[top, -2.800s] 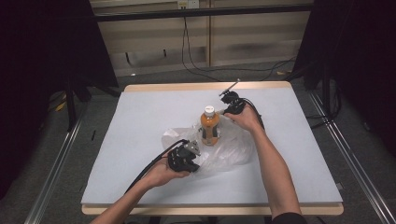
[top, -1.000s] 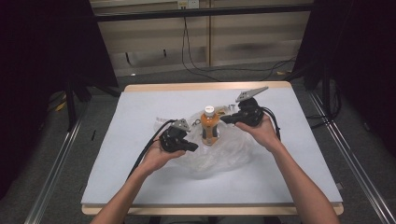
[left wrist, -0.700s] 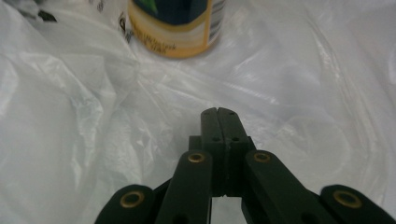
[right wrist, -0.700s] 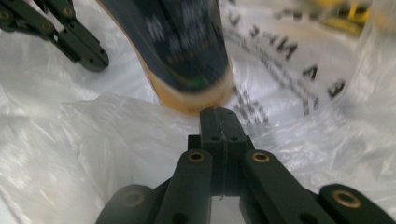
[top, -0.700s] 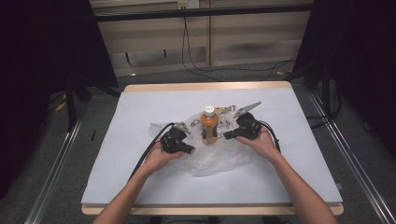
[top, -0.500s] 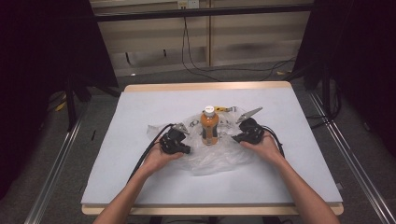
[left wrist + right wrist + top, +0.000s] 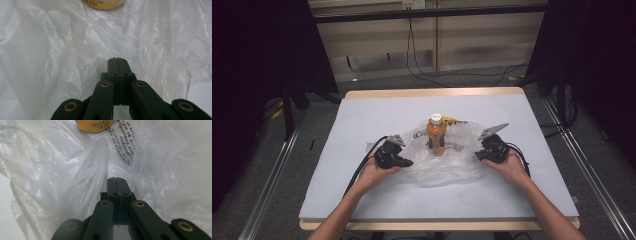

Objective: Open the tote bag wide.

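Two items to handle: a thin clear plastic bag [image 7: 447, 162], spread and crumpled at the middle of the table [image 7: 362, 115], and an orange bottle [image 7: 436, 136] standing upright on or in it, white cap on top. Treat the bag as very light, limp and slippery; expect stretching or tearing under a sharp pull. Pinch at a gathered fold or at the rim, never on a single flat layer. Treat the bottle as stiff, probably fairly heavy if full, and prone to tipping on shifting film; take hold at the body below the cap, or lift evenly from both sides of the bag. Left gripper [image 7: 408, 163] at the bag's left edge, jaws pressed fully together; right gripper [image 7: 478, 155] at the right edge, likewise closed. Pinching of film between the tips: not determinable from either gripper view. Compared with one second earlier: both grippers lower and farther out from the bottle, the right one more so; bag lying flatter; bottle unmoved and upright. Compared with the earliest frame: right gripper no longer behind the bottle, left no longer just in front of it.
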A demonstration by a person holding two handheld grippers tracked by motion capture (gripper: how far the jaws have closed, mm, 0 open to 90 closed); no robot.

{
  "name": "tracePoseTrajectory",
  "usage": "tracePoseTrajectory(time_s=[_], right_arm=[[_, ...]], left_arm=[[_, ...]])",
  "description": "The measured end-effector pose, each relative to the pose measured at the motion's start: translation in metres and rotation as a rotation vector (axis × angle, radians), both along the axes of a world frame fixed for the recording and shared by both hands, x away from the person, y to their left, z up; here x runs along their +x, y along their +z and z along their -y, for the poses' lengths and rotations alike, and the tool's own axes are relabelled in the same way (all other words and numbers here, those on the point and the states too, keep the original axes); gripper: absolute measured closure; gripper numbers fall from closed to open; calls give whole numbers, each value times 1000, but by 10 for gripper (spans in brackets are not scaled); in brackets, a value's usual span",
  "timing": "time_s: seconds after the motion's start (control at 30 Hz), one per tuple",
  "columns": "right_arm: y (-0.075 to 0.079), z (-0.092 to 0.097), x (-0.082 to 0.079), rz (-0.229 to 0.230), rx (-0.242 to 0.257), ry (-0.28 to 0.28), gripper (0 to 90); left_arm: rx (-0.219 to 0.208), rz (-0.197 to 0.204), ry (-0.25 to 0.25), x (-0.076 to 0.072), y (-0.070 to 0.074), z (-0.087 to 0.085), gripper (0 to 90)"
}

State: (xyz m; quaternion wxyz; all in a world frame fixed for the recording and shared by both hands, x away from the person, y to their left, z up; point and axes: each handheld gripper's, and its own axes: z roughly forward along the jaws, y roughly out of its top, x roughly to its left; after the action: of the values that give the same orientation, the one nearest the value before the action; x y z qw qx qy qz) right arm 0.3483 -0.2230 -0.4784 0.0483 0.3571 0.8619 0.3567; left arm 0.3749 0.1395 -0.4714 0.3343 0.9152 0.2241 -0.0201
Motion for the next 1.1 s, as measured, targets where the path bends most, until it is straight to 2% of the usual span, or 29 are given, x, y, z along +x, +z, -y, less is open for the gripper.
tracePoseTrajectory(time_s=[0.07,0.13,0.2,0.23,0.27,0.3,0.33,0.37,0.4,0.43,0.5,0.53,0.57,0.63,0.67,0.73,0.77,0.8,0.83,0.9,0.97,1.0,1.03,1.1], right_arm=[[1,0,-3,6,-7,-4,900],[2,1,-4,29,14,-25,900],[7,5,-6,61,65,-52,900],[10,6,-8,76,99,-54,900],[14,8,-10,97,120,-65,900],[17,9,-13,118,139,-81,900],[20,10,-17,134,159,-89,900],[23,12,-21,159,179,-101,900],[26,14,-24,174,203,-119,900],[28,17,-28,193,222,-138,853],[33,21,-34,233,252,-169,696],[35,23,-37,246,267,-185,655],[36,24,-40,253,285,-174,594],[39,25,-47,293,277,-201,436],[40,26,-50,292,298,-197,413],[43,26,-58,345,299,-212,301],[44,27,-61,355,310,-211,249],[46,28,-64,363,315,-220,187],[47,28,-68,385,317,-234,141],[50,32,-74,410,329,-251,95],[51,35,-80,431,331,-274,56],[52,37,-83,439,326,-282,53],[52,39,-87,449,326,-288,39],[51,42,-92,450,324,-298,34]], left_arm=[[-30,-2,11,-1,2,1,900],[-78,21,-1,-3,5,1,900],[-148,36,11,-8,10,1,900],[-170,46,11,-10,14,0,900],[-185,59,7,-13,18,-2,900],[-218,80,9,-17,20,-3,900],[-222,94,7,-20,24,-6,900],[-252,98,10,-23,25,-7,900],[-271,120,13,-27,27,-9,900],[-283,139,18,-30,28,-11,900],[-324,139,25,-33,30,-15,845],[-323,154,18,-35,32,-16,847],[-329,170,20,-37,32,-16,843],[-359,185,32,-41,35,-18,750],[-367,212,32,-43,38,-20,723],[-409,252,48,-48,45,-24,614],[-426,274,62,-51,48,-27,580],[-424,303,84,-53,51,-30,522],[-438,305,104,-55,54,-33,435],[-464,319,139,-59,57,-40,345],[-449,347,174,-62,58,-50,238],[-469,343,181,-63,57,-54,214],[-452,359,208,-65,58,-59,193],[-453,383,239,-67,56,-69,149]])
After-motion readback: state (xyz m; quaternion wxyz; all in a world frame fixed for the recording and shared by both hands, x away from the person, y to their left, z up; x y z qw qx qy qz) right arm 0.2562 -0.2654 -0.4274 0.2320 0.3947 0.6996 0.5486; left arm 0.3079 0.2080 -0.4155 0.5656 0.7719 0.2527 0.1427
